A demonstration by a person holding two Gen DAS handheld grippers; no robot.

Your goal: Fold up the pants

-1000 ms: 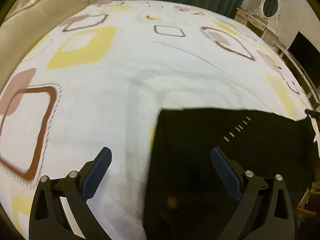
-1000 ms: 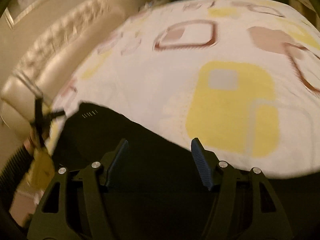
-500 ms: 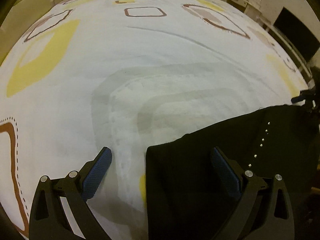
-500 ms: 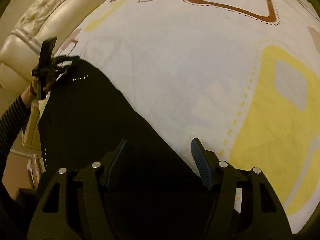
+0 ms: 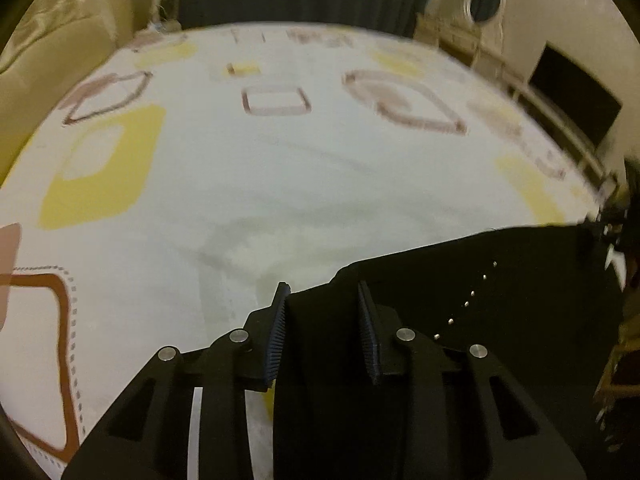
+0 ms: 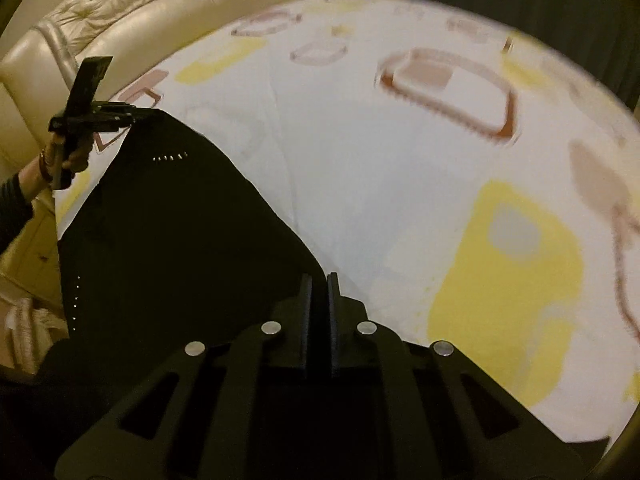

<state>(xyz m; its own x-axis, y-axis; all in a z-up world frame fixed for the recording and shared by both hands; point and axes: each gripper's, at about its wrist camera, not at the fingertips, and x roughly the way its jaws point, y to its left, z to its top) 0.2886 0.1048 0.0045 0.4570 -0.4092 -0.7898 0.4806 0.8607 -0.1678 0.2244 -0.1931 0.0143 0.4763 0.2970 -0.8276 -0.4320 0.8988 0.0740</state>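
Pants lie on bed, near edge. Right gripper fingers pinched tight on one corner; left gripper fingers partly closed round the other, grip unclear. Step: grabbing corners. Next: lift both evenly, carry fwd to fold.

bare bedsheet ahead, headboard left

- pants: matt black cloth, small shiny studs
- bedsheet: smooth printed cloth
- headboard behind the bedsheet: glossy tufted leather
- left gripper: matt black plastic, ribbed pads
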